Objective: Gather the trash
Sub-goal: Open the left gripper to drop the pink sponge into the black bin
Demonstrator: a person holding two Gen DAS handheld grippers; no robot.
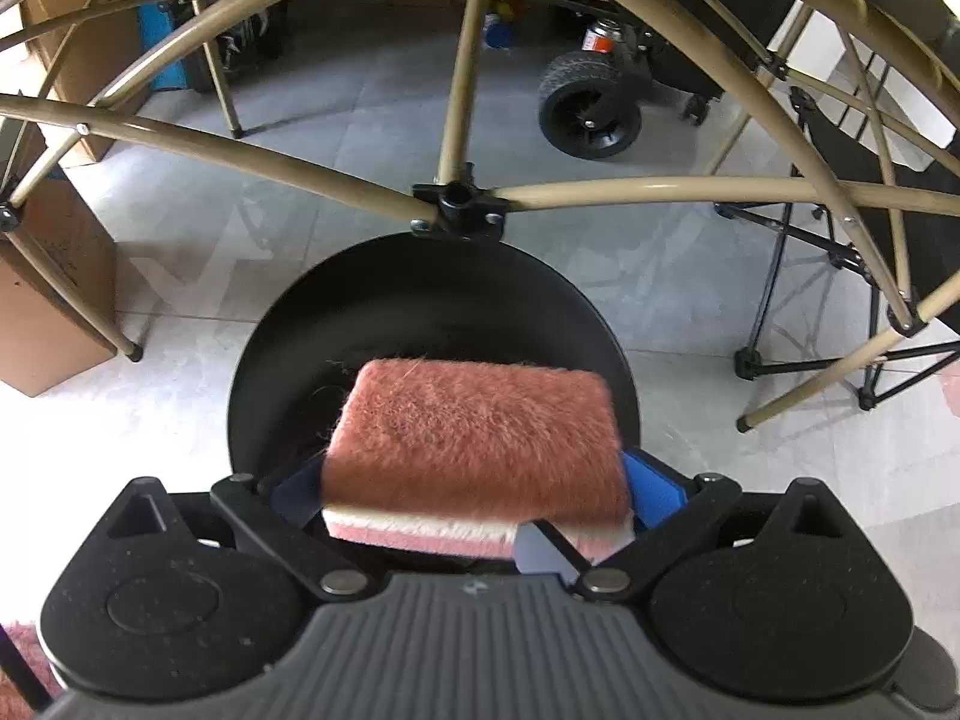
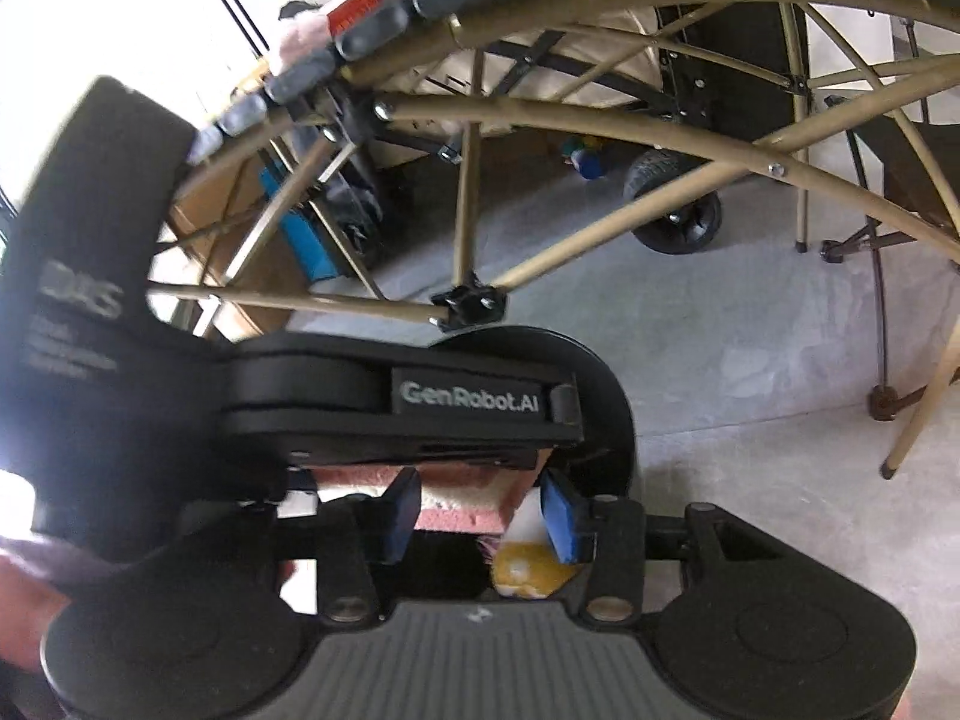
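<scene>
Sponge over the bin
L claw clamps pink sponge above black bin; R claw closed down, nothing clearly gripped.

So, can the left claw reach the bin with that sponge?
Probably yes: the left claw holds the sponge right above the open bin, with nothing between them.

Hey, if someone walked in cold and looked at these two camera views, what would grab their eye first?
Most likely the fuzzy pink sponge, gripped between the blue fingers of the left gripper right above a round black bin on the grey floor. Next, the tan metal table frame arching across both views. In the right wrist view, the left gripper's black body fills the middle, just beyond the right gripper.
</scene>
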